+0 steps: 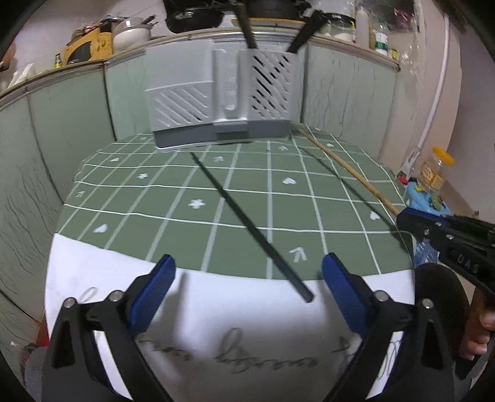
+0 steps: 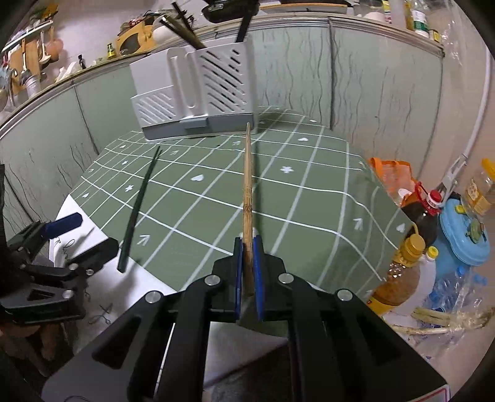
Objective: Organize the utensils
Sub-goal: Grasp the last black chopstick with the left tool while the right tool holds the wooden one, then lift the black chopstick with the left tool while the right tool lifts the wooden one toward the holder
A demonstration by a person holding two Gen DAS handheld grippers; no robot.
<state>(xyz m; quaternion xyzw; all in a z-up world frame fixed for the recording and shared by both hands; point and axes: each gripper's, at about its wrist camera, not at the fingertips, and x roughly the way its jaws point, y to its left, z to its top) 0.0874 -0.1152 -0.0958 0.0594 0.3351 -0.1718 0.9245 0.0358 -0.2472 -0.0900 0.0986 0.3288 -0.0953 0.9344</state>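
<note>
A bamboo chopstick [image 2: 247, 198] is clamped in the right gripper [image 2: 248, 247] above the green tablecloth [image 2: 309, 198], pointing at the grey utensil holder [image 2: 195, 92], while a dark chopstick [image 1: 247, 219] is left lying loose between the spread, unloaded fingers of the left gripper [image 1: 247, 278].

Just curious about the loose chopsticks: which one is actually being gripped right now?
The light bamboo chopstick, pinched in the right gripper. The dark chopstick lies untouched on the table.

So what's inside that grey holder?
Dark utensil handles stick out the top of the holder. Their lower ends are hidden behind its slotted walls.
</note>
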